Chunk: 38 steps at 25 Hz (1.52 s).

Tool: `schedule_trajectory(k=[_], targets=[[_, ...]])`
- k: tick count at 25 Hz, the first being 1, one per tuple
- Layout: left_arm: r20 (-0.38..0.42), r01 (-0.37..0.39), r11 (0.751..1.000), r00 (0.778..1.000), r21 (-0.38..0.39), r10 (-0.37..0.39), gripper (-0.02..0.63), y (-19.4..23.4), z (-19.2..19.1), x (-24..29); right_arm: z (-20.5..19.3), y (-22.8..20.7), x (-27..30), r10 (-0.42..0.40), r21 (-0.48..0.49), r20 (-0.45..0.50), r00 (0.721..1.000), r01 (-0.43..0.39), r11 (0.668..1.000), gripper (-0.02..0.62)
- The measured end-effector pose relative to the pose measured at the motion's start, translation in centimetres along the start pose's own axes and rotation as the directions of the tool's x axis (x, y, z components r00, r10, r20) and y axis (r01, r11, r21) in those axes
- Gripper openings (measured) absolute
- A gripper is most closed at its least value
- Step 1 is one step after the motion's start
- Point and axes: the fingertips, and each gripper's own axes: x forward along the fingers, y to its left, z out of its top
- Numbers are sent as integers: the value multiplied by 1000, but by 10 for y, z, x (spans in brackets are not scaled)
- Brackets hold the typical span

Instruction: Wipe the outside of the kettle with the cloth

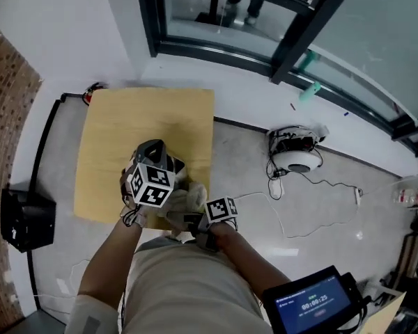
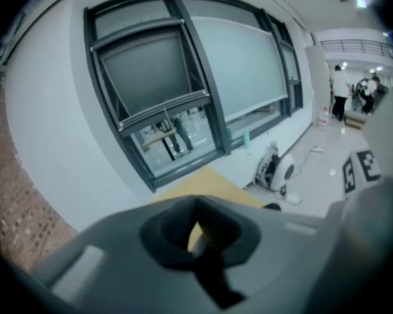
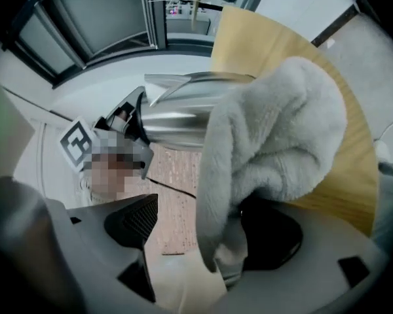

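Note:
A steel kettle [image 1: 155, 153] with a black handle stands on the yellow wooden board [image 1: 118, 124]. My left gripper [image 1: 150, 174] is at its near side; in the left gripper view its jaws [image 2: 200, 241] stand closed together on a dark piece, and the right gripper view shows it at the kettle's handle [image 3: 126, 115]. A pale fluffy cloth [image 1: 184, 202] lies bunched between the kettle and my right gripper [image 1: 197, 219]. In the right gripper view the cloth [image 3: 275, 142] drapes over the right-hand jaw and touches the kettle [image 3: 183, 120]. The right gripper [image 3: 203, 231] is open, its left pad [image 3: 136, 220] clear of the cloth.
A dark-framed window [image 1: 223, 19] runs along the far wall. On the floor to the right sit a white device [image 1: 297, 155] and trailing cables. A black box [image 1: 26, 218] stands at the left by a brick wall, and a screen [image 1: 313, 303] at the lower right.

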Motion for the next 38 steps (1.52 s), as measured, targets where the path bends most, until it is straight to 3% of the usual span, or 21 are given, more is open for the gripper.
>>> schedule_trajectory(k=[2,5,8,11,14,17,21,23,26,31,34,38], targets=[[43,44,997,998,-63,-41,-12,6,6,-4,-8,-4,-6,-93,-51,8,996,93,994,380],[161,63,992,986,-113,-44,-12,17,26,-25,-3,-5,-28,-214,-124,119,970,228,966,380],[313,28,995,950,-98,4,-12,34,41,-78,10,14,-53,-206,-234,282,937,276,932,379],[410,113,989,910,-94,-66,-12,25,33,-118,23,42,-72,-100,-309,452,887,261,915,379],[412,212,975,896,-64,-168,-12,-6,12,-137,34,67,-91,-11,-368,578,816,273,889,379],[417,300,951,875,-73,-245,-12,-41,2,-149,37,91,-109,30,-463,656,754,371,805,379],[429,391,907,854,-154,-294,-12,-64,-12,-166,30,120,-129,107,-530,710,696,429,731,379],[456,430,884,834,-184,-310,-12,-69,-11,-173,25,132,-139,98,-539,733,673,487,687,377],[497,469,873,794,-137,-349,-12,-84,5,-183,15,149,-155,91,-549,757,647,554,626,377],[525,499,865,747,-40,-407,-14,-117,39,-191,6,168,-190,145,-536,804,576,598,596,376],[508,507,862,739,13,-442,-14,-133,51,-189,8,169,-203,156,-531,816,556,617,581,376],[528,531,847,717,9,-455,-12,-138,66,-187,6,171,-220,174,-521,832,527,633,573,376]])
